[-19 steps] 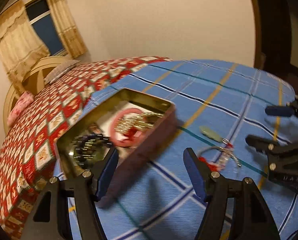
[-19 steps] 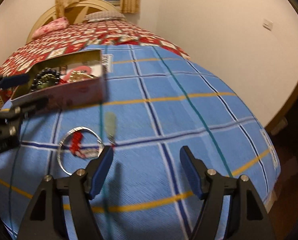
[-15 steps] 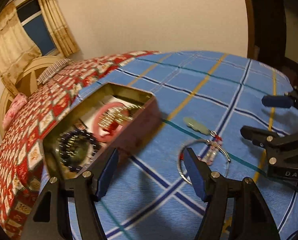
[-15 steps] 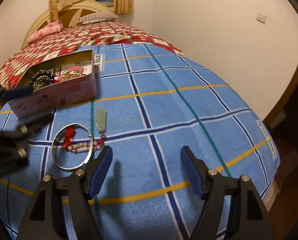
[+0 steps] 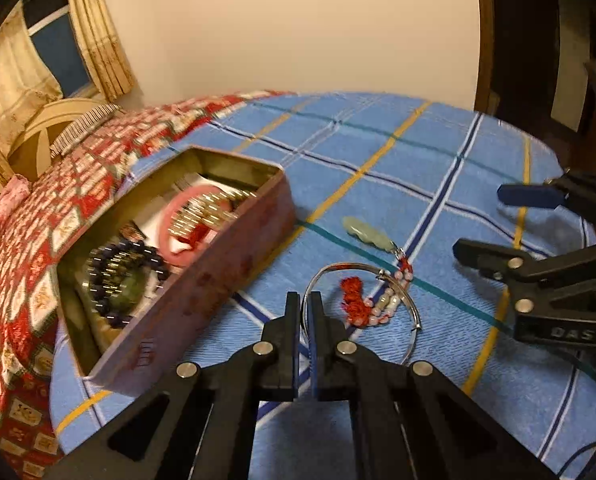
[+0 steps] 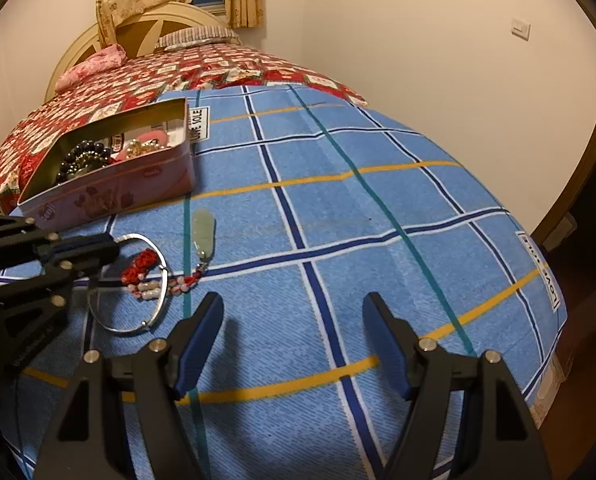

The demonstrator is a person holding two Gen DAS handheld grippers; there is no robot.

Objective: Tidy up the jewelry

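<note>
Silver bangle [image 5: 362, 300], lying flat on the blue plaid blanket [image 5: 418, 168], its near rim pinched between the pads of the left gripper [image 5: 305, 308]. Jaws there nearly closed, only a thin slit between the blue pads, with the wire of the ring running through that slit. Rest of the ring stretching ahead of the fingertips and off to their right. Inside the ring and across its far side, a beaded strand [image 5: 386, 304] of pink and pale beads with a red tassel [image 5: 352, 294] at one end. Further ahead of the left jaws and slightly right, a pale green jade pendant [image 5: 368, 232], tied to that strand by a red cord. To the left of the jaws, close beside them, an open pink tin [image 5: 202, 280], holding a dark bead bracelet [image 5: 126, 276], a pink bangle [image 5: 190, 220] and some gold-coloured pieces, blurred.

Right gripper [image 6: 294, 336] spread wide, nothing between its blue pads, hovering above bare blanket. Seen from it: the bangle [image 6: 138, 292] ahead and to the left of its left finger, the pendant [image 6: 203, 234] further ahead, the tin [image 6: 110, 192] beyond that, also left. Left tool's closed tips on the ring's left rim, near the tin.
</note>
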